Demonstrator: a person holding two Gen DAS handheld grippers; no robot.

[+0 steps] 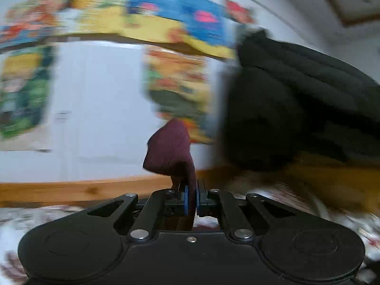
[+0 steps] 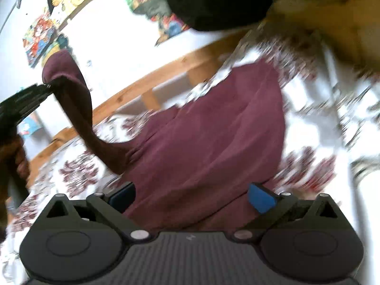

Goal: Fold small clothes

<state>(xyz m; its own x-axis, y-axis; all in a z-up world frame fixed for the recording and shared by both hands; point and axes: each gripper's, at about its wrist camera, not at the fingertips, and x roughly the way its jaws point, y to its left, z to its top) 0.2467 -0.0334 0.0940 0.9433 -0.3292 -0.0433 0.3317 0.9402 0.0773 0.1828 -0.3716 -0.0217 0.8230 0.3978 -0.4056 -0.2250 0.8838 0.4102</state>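
A maroon garment [image 2: 209, 130] lies on a floral bed sheet [image 2: 308, 109]. My left gripper [image 1: 191, 201] is shut on a corner of the maroon garment [image 1: 169, 147] and holds it up off the bed. From the right wrist view the left gripper [image 2: 51, 84] shows at the left with the lifted strip of cloth hanging from it. My right gripper [image 2: 191, 197] is open, its blue pads [image 2: 261, 198] apart just above the near part of the garment. Both views are motion-blurred.
A black garment or pillow [image 1: 296, 109] sits at the right on a mustard-yellow cover [image 1: 332, 185]. A wooden bed rail [image 1: 71, 190] runs behind. Colourful posters [image 1: 171, 23] hang on the white wall [image 1: 99, 109].
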